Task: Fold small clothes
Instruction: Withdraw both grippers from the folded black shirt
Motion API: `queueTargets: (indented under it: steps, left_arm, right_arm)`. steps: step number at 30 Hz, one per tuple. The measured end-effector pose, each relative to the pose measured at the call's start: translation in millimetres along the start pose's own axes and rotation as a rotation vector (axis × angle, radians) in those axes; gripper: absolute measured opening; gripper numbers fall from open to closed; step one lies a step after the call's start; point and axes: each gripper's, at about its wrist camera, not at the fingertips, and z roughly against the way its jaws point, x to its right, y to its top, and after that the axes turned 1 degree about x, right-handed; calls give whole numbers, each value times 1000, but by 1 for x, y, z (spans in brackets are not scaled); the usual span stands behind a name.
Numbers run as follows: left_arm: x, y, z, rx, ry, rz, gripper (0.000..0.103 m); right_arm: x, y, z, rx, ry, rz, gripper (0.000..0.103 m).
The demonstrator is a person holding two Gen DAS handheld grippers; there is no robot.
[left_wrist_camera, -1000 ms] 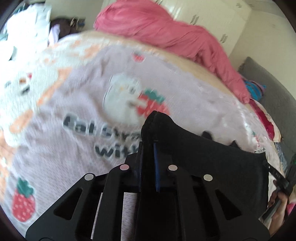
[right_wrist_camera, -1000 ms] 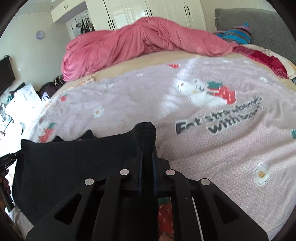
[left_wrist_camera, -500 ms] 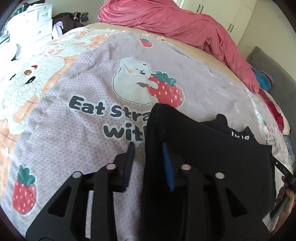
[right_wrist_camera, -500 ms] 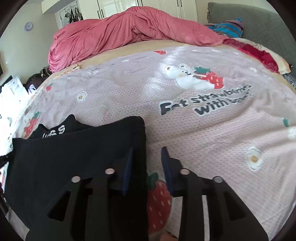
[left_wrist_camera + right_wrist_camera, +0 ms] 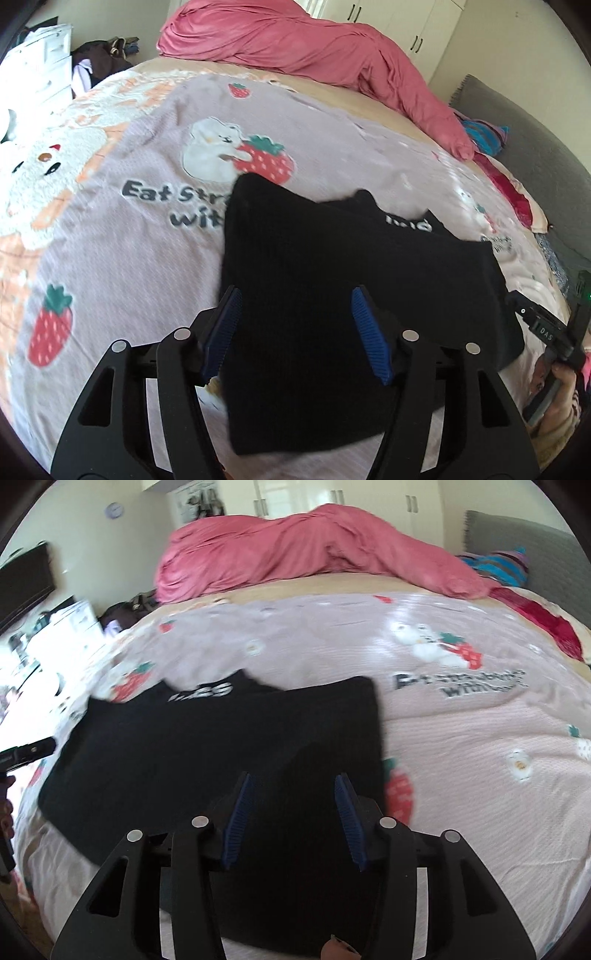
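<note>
Left gripper (image 5: 295, 332) and right gripper (image 5: 291, 816): jaws opening, pads clear of the black garment (image 5: 332, 288), nothing gripped. Garment lies folded over itself on the bedspread (image 5: 129, 240), centre frame. Judged: one fold laid; further folds probably remain.

Daylight fills both of your wrist views, bright and soft. In the right wrist view the far left edge washes out to white glare, and a pale sheen lies on the bedspread (image 5: 461, 738). That view is smeared with motion blur (the printed lettering is hard to read). The left wrist view is sharper. The black garment (image 5: 332, 295) shows almost no detail. Fisheye curvature bends both views, with dark corners.
</note>
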Motion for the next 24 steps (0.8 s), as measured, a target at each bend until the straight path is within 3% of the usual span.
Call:
queueTargets:
  steps: [4,8,16,24]
  left_arm:
    - [17,-16,1,-20,-20,-38,58]
    - [27,-29,0,-49,-5,-88,60]
    - [17,-51,1,-85,10,-113,61]
    - [13,-66,4,-74,5,-121,61]
  right_arm:
    - [-19,-15,6,-14,46,14,50]
    - [-31,-27,11,-27,24,56,51]
    - [-30,-49,10,-74,-12,53,54]
    - [-26,-63,13,-73,-21,15,55]
